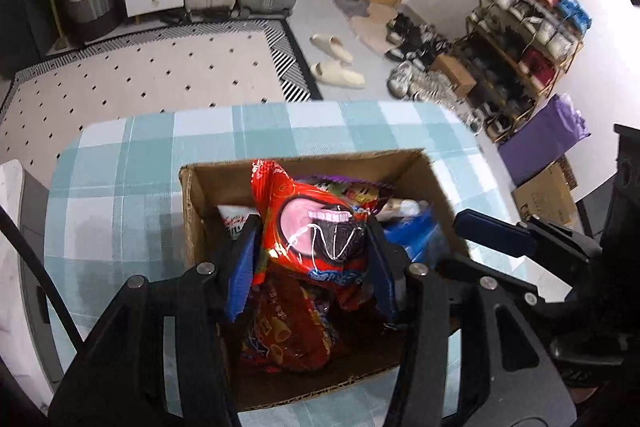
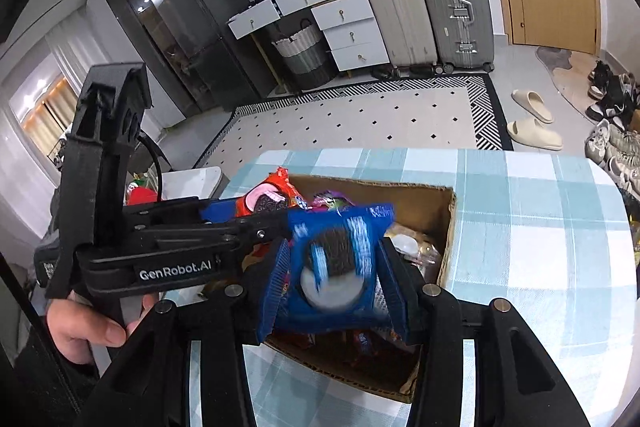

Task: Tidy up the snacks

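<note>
Glossy red pack (image 1: 316,227), upright, pinched by left hand-held gripper (image 1: 310,267); crinkly blue pack (image 2: 334,267) pinched by right hand-held gripper (image 2: 334,287), both above cardboard box (image 1: 208,183).

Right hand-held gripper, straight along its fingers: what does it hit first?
Probably the snack packets inside the cardboard box; the right hand-held gripper, clamping a blue cookie packet, points down into it. Depth unclear.

Red (image 1: 316,239), blue (image 2: 336,267) cookie packs above box (image 1: 224,183)

We saw two suitcases (image 2: 428,11) at twelve o'clock, white drawers (image 2: 348,31) beside them, slippers (image 2: 534,119) and a shoe rack (image 1: 524,39) at two.
</note>
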Demonstrator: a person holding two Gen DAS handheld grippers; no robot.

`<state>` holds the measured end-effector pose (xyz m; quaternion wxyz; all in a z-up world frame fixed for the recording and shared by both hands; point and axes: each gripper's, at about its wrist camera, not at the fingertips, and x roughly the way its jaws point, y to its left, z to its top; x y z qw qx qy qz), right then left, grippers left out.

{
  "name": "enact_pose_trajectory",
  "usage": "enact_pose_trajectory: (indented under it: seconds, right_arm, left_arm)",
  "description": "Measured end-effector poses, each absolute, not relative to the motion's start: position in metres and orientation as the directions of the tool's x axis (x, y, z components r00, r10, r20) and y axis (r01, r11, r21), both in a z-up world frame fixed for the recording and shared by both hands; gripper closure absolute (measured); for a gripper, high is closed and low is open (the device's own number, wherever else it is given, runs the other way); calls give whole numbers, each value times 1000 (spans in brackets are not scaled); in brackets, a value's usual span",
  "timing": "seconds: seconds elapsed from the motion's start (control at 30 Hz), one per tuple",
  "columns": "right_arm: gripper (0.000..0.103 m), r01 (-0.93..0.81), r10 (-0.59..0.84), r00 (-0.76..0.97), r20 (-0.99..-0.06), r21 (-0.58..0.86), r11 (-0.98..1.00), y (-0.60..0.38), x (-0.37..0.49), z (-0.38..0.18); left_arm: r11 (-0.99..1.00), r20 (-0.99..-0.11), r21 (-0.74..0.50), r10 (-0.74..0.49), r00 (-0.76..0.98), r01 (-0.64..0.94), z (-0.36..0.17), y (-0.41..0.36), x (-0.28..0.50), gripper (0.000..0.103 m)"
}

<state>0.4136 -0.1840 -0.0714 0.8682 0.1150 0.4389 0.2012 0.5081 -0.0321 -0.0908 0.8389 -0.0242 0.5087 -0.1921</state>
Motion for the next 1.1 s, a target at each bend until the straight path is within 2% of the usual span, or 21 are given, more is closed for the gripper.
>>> enact_pose_trajectory:
  seconds: [0.13,0.27,0.57,0.7,0.8,1.03,1.1]
  right_arm:
    - [57,-251,444,537,-717,367,896,-183,412,-75]
    - [53,-260,439,565,-698,355,898,-185,404,-67]
    - [45,-263,445,605,-661,361,895,-195,384,-45]
    - [35,-278,428,666,-611,330,902,-203,358,-30]
    - [15,-291,429,702,-568,322,901,-208,339,-20]
    - [12,-310,472,736,-485,379,872,-226,294,-11]
    - [8,-344,498,740,-452,381,858,-229,277,-6]
  left_arm:
    - [924,-853,-248,-351,386,291,-99,-32,508,47]
    - [934,-851,-226,-327,411,276,-97,-31,507,34]
    - [953,-820,-159,-274,503,260,-57,-24,475,31]
    - [972,-761,-72,-199,618,225,-34,-22,437,24]
    - [973,-703,-31,-184,687,229,-16,-25,405,23]
    - [974,-599,-34,-198,776,222,18,-19,330,19]
    - [975,-566,-41,-201,799,217,26,-12,308,13]
